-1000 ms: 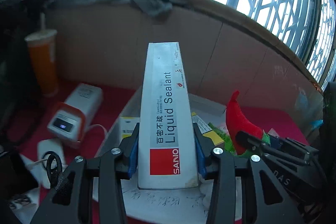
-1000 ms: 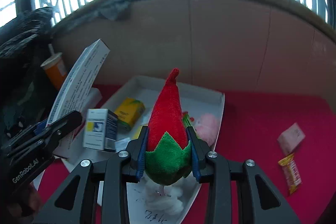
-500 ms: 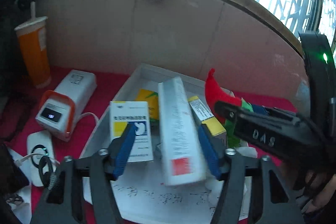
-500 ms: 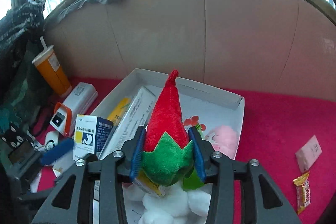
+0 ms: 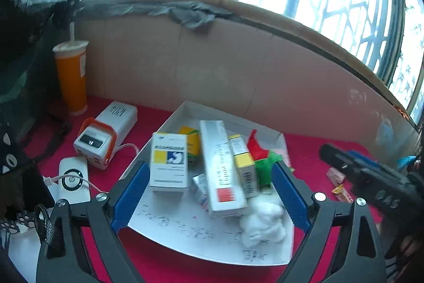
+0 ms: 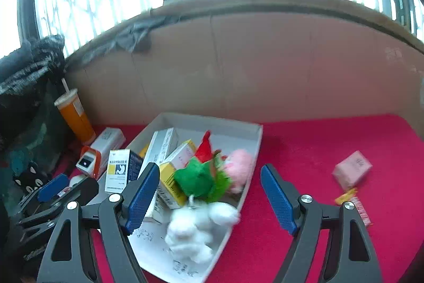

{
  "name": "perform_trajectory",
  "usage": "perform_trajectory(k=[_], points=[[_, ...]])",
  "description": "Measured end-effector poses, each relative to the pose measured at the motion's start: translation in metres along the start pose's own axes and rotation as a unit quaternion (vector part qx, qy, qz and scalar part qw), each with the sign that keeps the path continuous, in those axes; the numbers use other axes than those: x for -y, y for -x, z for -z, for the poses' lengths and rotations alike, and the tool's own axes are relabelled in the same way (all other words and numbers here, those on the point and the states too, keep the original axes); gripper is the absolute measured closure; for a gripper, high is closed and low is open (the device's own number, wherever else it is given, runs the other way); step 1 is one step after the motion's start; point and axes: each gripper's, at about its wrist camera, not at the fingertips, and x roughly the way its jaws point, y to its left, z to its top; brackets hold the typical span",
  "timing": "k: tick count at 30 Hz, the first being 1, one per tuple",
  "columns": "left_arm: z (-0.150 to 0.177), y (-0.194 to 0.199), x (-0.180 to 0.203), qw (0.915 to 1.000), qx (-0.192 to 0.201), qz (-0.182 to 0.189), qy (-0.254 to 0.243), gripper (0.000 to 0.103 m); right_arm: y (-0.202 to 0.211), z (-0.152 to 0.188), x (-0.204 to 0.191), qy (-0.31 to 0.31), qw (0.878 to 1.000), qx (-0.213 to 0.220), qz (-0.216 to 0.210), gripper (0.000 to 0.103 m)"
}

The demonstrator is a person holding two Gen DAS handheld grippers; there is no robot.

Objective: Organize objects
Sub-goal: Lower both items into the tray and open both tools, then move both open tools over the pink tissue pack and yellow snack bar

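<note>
Two handheld grippers hang above a shallow white tray [image 5: 233, 110] on a red-covered table [image 6: 331, 139], each with its jaws spreading and nothing pressed between the blue pads. Framed by the left gripper [image 5: 209, 195], a long grey sealant box [image 5: 221, 166] lies flat in the tray, flanked by a white-and-yellow medicine carton [image 5: 168, 161] standing upright on one side and a narrow yellow-ended box [image 5: 242, 163] on the other. Below the right gripper [image 6: 209, 198], a plush chili toy [image 6: 200, 169] with a red body, green collar and white fluffy base rests on its side against the tray's right wall, just beside a pink fluffy ball [image 6: 238, 169]; its outline is blurred, so whether it has quite settled cannot be told.

Judging by the layout, this is the release step: both items sit in the tray and the hands are free. Well apart from the tray, on the cloth to the right, a small pink box [image 6: 352, 169] and a pair of wrapped snacks [image 6: 352, 199] lie loose. A likely next move is for the right gripper to swing over to them, descend with jaws wide around one, and close gently, since these small packets could slip aside or crush under a hard squeeze. An orange drink cup [image 5: 71, 76] and a white-and-orange charger [image 5: 103, 134] stand left of the tray.
</note>
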Motion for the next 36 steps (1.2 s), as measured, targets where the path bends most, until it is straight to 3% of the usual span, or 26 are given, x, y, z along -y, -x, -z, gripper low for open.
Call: perform_trajectory(k=[5,12,16,21,26,32,36], points=[[0.005,0.008,0.039,0.9995,0.008,0.004,-0.031,0.011,0.04,0.002,0.036,-0.03,0.999,0.032,0.018,0.014],[0.015,-0.001,0.1,0.9962,-0.017,0.009,-0.086,0.01,0.066,0.015,0.096,-0.063,0.996,0.034,0.052,0.014],[0.02,0.001,0.136,0.993,-0.009,0.012,-0.117,0.01,0.088,0.018,0.132,-0.095,0.992,0.061,0.063,0.005],[0.036,-0.013,0.179,0.9867,-0.035,0.017,-0.158,0.01,0.091,0.038,0.176,-0.119,0.989,0.042,0.078,0.005],[0.042,-0.025,0.215,0.9829,-0.054,0.038,-0.172,0.01,0.115,0.044,0.224,-0.154,0.981,0.065,0.095,0.005],[0.073,-0.066,0.256,0.9773,-0.133,0.055,-0.156,0.01,0.129,0.075,0.279,-0.207,0.969,0.065,0.119,0.005],[0.088,-0.101,0.284,0.9761,-0.178,0.037,-0.12,0.01,0.132,0.089,0.31,-0.243,0.961,0.056,0.121,0.005]])
